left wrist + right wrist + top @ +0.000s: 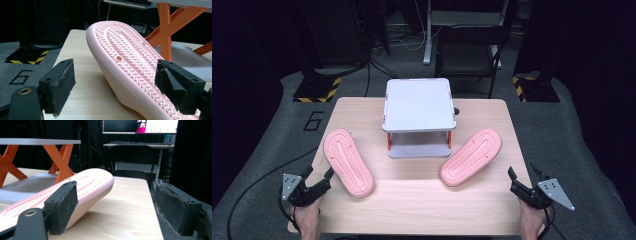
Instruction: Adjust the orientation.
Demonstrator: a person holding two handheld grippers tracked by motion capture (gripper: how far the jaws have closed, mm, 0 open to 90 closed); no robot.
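Note:
Two pink slippers lie sole up on the wooden table (422, 200). The left slipper (348, 162) points away from my left gripper (318, 176), which rests open at the table's near left corner. In the left gripper view the ribbed sole (125, 55) lies ahead between the wide-apart jaws of that gripper (116, 75), and the pads are off it. The right slipper (472, 156) lies angled toward my right gripper (524, 173), open at the near right edge. In the right gripper view its sole (92, 180) sits beside the left pad of the gripper (117, 197), with nothing held.
A grey two-level shelf (418, 105) on orange crossed legs (165, 30) stands mid-table at the back. Behind the table are a dark chair (467, 50) and yellow-black striped stand bases (317, 92). A monitor (140, 126) glows far off.

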